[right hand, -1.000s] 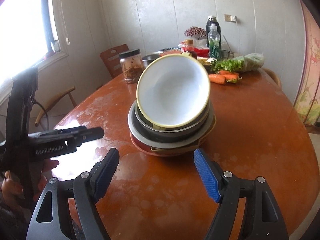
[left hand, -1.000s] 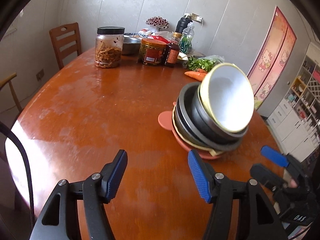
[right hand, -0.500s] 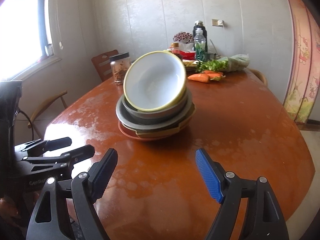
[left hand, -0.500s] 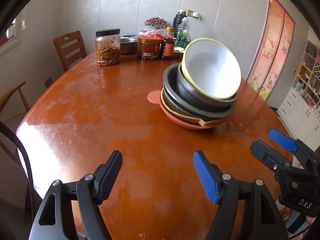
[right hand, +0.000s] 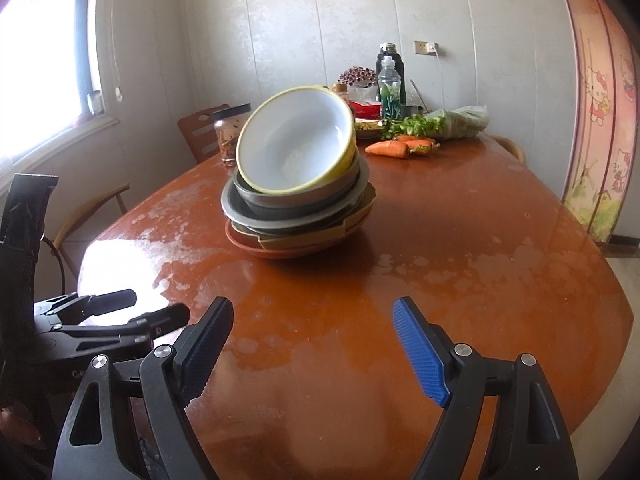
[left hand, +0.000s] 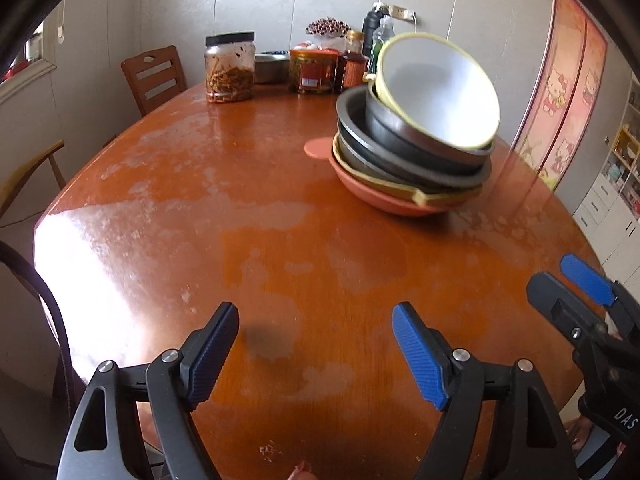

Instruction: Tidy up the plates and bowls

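— Left camera? 
— The left gripper [left hand: 316,332] has just been spreading, nothing between its jaws; the stack of bowls and plates [left hand: 416,152] sits on the table [left hand: 200,184] ahead.

— Right camera? 
— The right gripper [right hand: 312,332] likewise gapes empty, widening; the white bowl [right hand: 298,140] tilts atop.

Two handheld tools in shot. The left gripper [left hand: 316,330] is black angular plastic with ribbed blue pads [left hand: 416,356] and silver screws [left hand: 460,355] at the joints; a black cable [left hand: 52,320] loops beside it. The right gripper [right hand: 312,330] matches it: same blue pads, same screws, with white "DAS" lettering [left hand: 624,416] on its body.
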